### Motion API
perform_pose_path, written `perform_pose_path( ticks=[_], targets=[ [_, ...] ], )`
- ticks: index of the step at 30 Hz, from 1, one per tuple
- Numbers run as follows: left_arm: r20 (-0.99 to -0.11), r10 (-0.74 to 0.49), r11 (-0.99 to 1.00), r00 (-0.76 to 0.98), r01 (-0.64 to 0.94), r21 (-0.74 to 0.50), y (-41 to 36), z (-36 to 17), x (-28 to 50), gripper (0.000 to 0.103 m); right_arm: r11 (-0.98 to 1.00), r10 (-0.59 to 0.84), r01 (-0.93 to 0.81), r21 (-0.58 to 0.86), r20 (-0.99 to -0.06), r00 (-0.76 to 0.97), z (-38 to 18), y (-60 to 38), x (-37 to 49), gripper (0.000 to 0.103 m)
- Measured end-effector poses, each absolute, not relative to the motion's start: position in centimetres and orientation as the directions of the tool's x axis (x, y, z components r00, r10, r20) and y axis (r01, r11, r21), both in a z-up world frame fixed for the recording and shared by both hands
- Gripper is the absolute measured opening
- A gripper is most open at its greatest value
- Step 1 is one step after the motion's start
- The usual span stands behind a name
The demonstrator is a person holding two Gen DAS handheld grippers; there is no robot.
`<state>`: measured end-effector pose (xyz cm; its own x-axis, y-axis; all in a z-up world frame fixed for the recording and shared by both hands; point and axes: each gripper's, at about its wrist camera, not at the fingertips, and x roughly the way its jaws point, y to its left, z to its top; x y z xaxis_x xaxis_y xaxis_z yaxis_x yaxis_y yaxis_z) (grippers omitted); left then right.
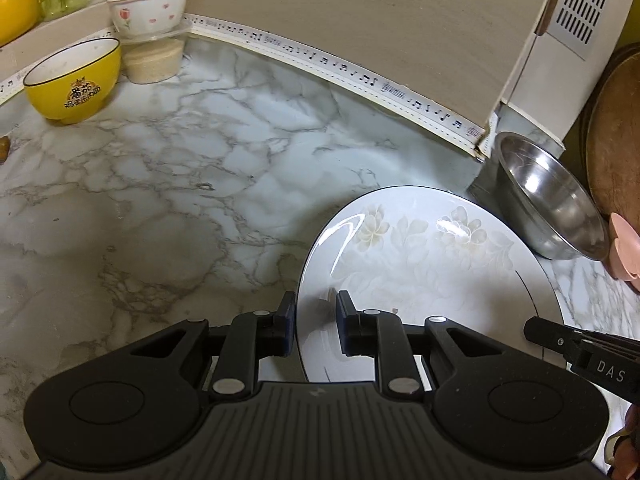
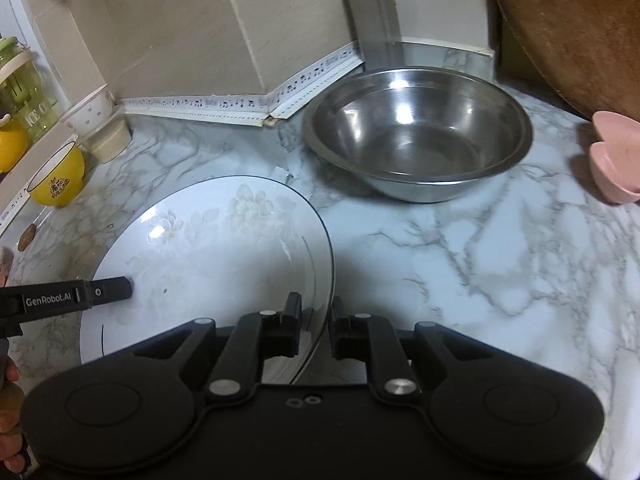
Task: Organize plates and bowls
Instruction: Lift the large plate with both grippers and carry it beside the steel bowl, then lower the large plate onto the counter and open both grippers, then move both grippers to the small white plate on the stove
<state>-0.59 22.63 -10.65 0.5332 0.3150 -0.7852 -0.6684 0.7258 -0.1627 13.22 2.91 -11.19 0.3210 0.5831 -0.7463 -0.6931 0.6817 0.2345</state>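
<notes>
2 handheld grippers clamp 1 white floral plate (image 1: 420, 264) by opposite edges, sharing its weight so it stays level above the marble counter (image 1: 160, 200). The left gripper (image 1: 314, 316) has its jaws closed on the plate's left rim, 1 finger above and 1 below. The right gripper (image 2: 314, 320) pinches the opposite rim the same way. Seen from each gripper, the plate spreads forward and inward toward the other. A steel bowl (image 2: 416, 136) sits on the counter ahead of the right gripper, just beyond the plate. A yellow bowl (image 1: 74, 80) stands far ahead and left of the left gripper, by the wall, near a flowered bowl (image 1: 150, 10) on a lidded container. The two-sided hold likely guards the wide, slick plate against tipping.
</notes>
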Motion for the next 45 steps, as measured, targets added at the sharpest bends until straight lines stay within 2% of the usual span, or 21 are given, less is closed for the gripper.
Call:
perform_pose_path(
  ticks=[19,24,25,26,28,31,32,33,35,36,37,39,40,45],
  targets=[
    [-0.754,0.369,0.749,0.543,-0.654,-0.105,21.4,-9.3,-1.3,0.02,0.692,0.572,-0.698,0.188,-0.733,0.37,-9.9,1.5,12.5,0.017],
    [-0.715,0.398,0.778,0.575,-0.624,-0.069,20.1,-7.9,-1.7,0.03,0.683,0.582,-0.711,0.166,-0.712,0.394,-9.1,1.0,11.9,0.019],
    [-0.709,0.4,0.783,0.581,-0.619,-0.065,19.8,-7.6,-1.8,0.034,0.682,0.583,-0.714,0.157,-0.707,0.401,-9.0,1.0,11.7,0.02],
    [-0.702,0.404,0.785,0.586,-0.616,-0.062,19.6,-7.3,-1.8,0.045,0.68,0.585,-0.719,0.146,-0.7,0.41,-8.7,0.9,11.4,0.021],
    [-0.685,0.407,0.793,0.605,-0.606,-0.064,19.2,-6.8,-2.0,0.059,0.677,0.586,-0.724,0.133,-0.692,0.422,-8.4,0.9,11.1,0.023],
    [-0.664,0.404,0.812,0.63,-0.58,-0.057,18.4,-6.0,-1.9,0.061,0.678,0.595,-0.723,0.13,-0.674,0.437,-7.7,0.6,10.6,0.036],
    [-0.66,0.397,0.819,0.638,-0.571,-0.059,18.1,-5.8,-1.9,0.061,0.678,0.599,-0.724,0.128,-0.667,0.444,-7.4,0.4,10.5,0.047],
    [-0.657,0.387,0.826,0.647,-0.56,-0.065,17.9,-5.6,-1.8,0.061,0.68,0.6,-0.723,0.123,-0.66,0.452,-7.1,0.3,10.3,0.053],
    [-0.647,0.369,0.838,0.667,-0.539,-0.079,17.5,-5.2,-1.8,0.062,0.684,0.602,-0.72,0.12,-0.65,0.464,-6.5,-0.1,10.0,0.055],
    [-0.642,0.359,0.845,0.678,-0.528,-0.084,17.1,-4.9,-1.8,0.062,0.688,0.601,-0.716,0.12,-0.646,0.47,-6.2,-0.3,9.9,0.06],
    [-0.634,0.349,0.852,0.69,-0.515,-0.092,16.9,-4.7,-1.8,0.064,0.695,0.599,-0.709,0.118,-0.64,0.481,-5.9,-0.6,9.7,0.063],
    [-0.617,0.332,0.866,0.714,-0.49,-0.1,16.2,-4.3,-1.8,0.074,0.706,0.597,-0.7,0.109,-0.622,0.506,-5.2,-1.3,9.3,0.081],
    [-0.607,0.326,0.872,0.725,-0.479,-0.104,15.8,-4.0,-1.8,0.078,0.714,0.593,-0.692,0.103,-0.614,0.521,-4.8,-1.8,9.1,0.084],
    [-0.577,0.275,0.911,0.769,-0.399,-0.098,13.5,-2.8,-1.3,0.08,0.757,0.571,-0.645,0.105,-0.586,0.575,-3.3,-4.5,8.5,0.092]
  ],
)
